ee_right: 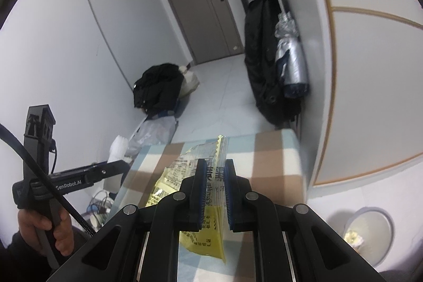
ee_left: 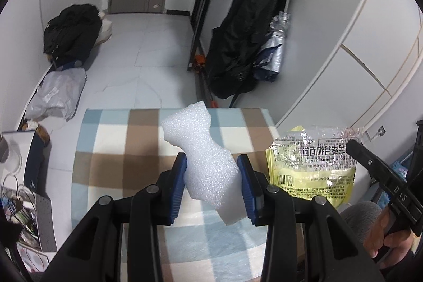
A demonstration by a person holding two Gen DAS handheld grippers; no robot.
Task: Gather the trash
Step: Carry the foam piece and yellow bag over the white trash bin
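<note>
My left gripper (ee_left: 212,163) is shut on a white foam piece (ee_left: 190,128), which sticks up and forward out of the blue pads above the checked tablecloth (ee_left: 111,144). To its right hangs a yellow and clear bread bag (ee_left: 312,171), pinched at its top corner by my right gripper (ee_left: 353,147). In the right wrist view the right gripper (ee_right: 215,165) is shut on that bag (ee_right: 171,176), which droops between the pads over the table (ee_right: 275,157). The left gripper (ee_right: 124,165) with the foam piece (ee_right: 117,148) shows at the left, held by a hand (ee_right: 39,226).
A round bin (ee_right: 370,231) with some scraps in it stands on the floor at the lower right. A black coat (ee_left: 243,38) and a silver umbrella (ee_left: 275,49) hang beyond the table. Black clothes (ee_left: 71,31) and plastic bags (ee_left: 55,94) lie along the left wall.
</note>
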